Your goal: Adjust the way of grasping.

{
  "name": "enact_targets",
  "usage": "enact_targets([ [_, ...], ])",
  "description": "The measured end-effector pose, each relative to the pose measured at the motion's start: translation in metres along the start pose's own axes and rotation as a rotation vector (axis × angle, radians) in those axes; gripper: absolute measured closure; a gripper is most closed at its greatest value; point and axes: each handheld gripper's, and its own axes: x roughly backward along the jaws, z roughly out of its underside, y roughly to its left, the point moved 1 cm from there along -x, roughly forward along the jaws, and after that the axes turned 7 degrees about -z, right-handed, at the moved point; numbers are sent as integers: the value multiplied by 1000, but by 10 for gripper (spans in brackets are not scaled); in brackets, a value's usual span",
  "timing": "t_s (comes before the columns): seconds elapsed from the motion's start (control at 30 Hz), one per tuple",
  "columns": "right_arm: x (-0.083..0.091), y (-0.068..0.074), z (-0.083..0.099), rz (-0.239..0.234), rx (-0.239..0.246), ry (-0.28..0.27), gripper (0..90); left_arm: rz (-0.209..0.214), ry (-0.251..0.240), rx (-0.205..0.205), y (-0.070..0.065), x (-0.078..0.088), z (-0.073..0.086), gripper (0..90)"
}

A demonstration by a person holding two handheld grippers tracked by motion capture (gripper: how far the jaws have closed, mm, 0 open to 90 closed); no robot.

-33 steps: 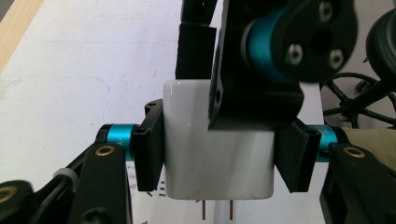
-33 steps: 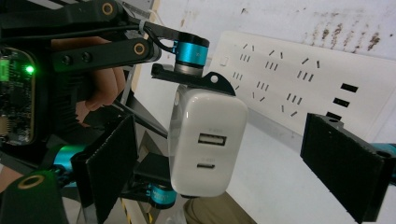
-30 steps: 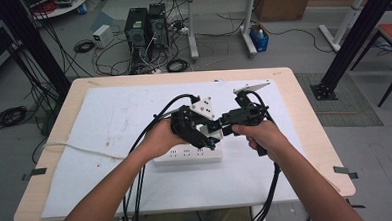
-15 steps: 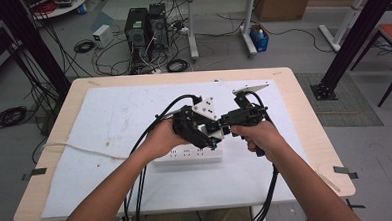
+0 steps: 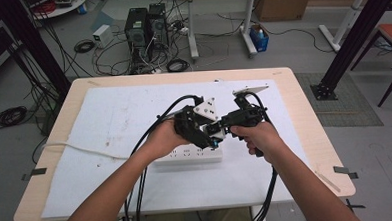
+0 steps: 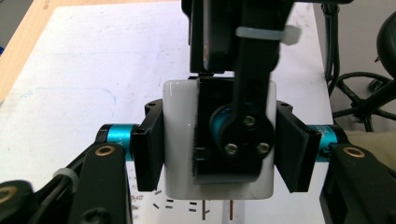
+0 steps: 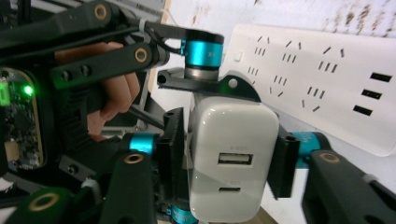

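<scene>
High view shows both grippers meeting above the white power strip (image 5: 188, 155) near the table's (image 5: 51, 162) front edge. The left gripper (image 6: 219, 154) and right gripper (image 7: 229, 158) each close their jaws on the white charger (image 7: 231, 158).

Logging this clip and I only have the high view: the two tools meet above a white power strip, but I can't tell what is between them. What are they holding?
Observer: A white rectangular plastic charger block; the right tool has its jaws against two opposite sides of it.
Operator: And the left tool?
Observer: The left tool clamps the same charger across its other two sides, so both tools are shut on it.
Operator: Any ports on it?
Observer: Yes, the right gripper view shows two ports on one face, a wider one above a smaller one.
Operator: Is it plugged in?
Observer: No. In the left gripper view its prongs sit above the white power strip.
</scene>
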Motion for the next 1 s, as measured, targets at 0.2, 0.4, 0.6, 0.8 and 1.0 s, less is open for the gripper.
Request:
enact_targets([
  [0.2,3,-2,0,-15,-11,-34,619,-57,9,-43,-5,-1,-2,423],
  [0.4,12,-6,2,96,49,-61,622,-87,40,5,-2,4,3,250],
  [0.6,29,-9,5,234,165,-91,623,-87,114,62,11,18,22,232],
  [0.8,42,-3,7,404,301,-45,623,-76,192,120,22,32,49,232],
  [1.0,44,9,11,650,476,98,623,8,319,134,29,49,78,232],
])
